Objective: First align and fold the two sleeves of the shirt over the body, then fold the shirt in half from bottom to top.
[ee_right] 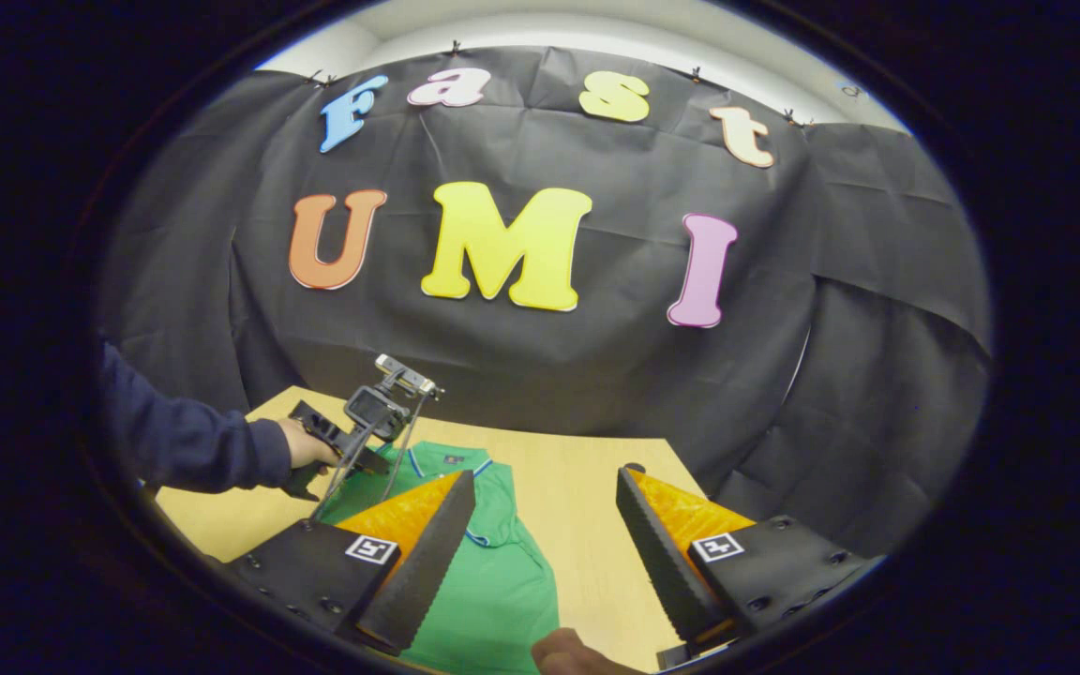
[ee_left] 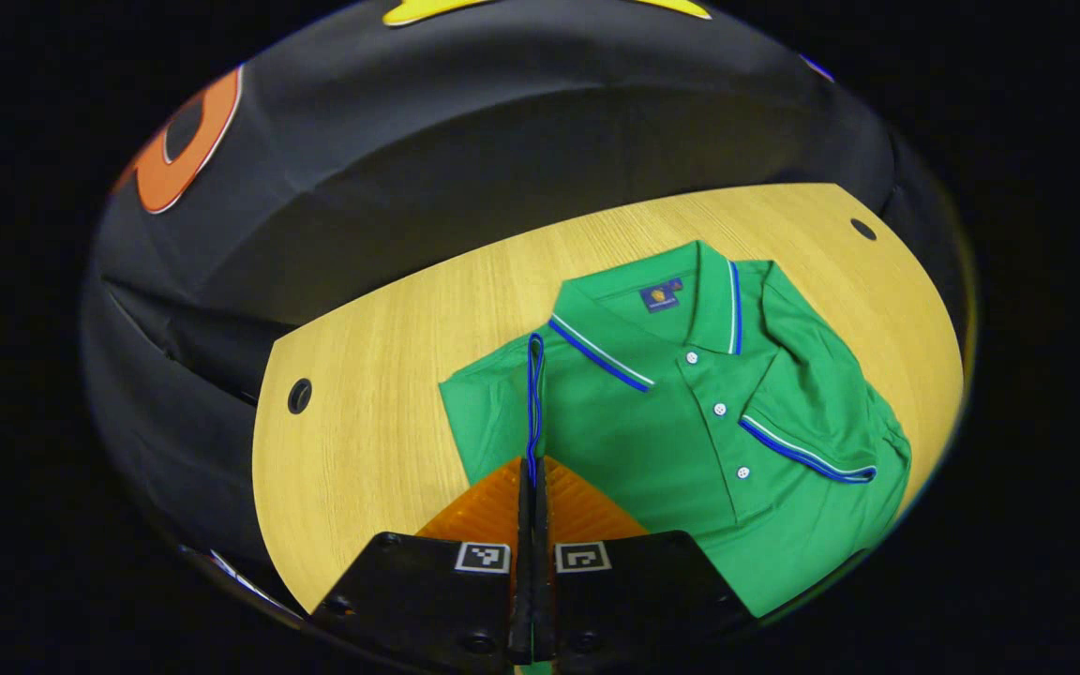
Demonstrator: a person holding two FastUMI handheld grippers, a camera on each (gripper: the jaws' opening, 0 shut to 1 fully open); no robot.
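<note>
A green polo shirt [ee_left: 652, 441] lies face up on the wooden table [ee_left: 390, 375], collar toward the far side. In the left gripper view, the sleeve on the right [ee_left: 812, 412] lies folded across the body. The blue-trimmed cuff [ee_left: 534, 394] of the other sleeve runs up from between my left gripper's fingers. My left gripper [ee_left: 533, 466] is shut on that cuff. In the right gripper view, my right gripper [ee_right: 545, 472] hangs open above the shirt [ee_right: 493, 581] with nothing between its fingers. Farther off, a hand in a dark sleeve holds the left gripper [ee_right: 352, 436] over the shirt.
Two round cable holes [ee_left: 299, 396] [ee_left: 863, 229] sit near the table's corners. The black cloth wall stands close behind the table's far edge. Bare wood [ee_right: 587, 525] lies beside the shirt. Part of a hand [ee_right: 566, 653] shows at the bottom edge of the right gripper view.
</note>
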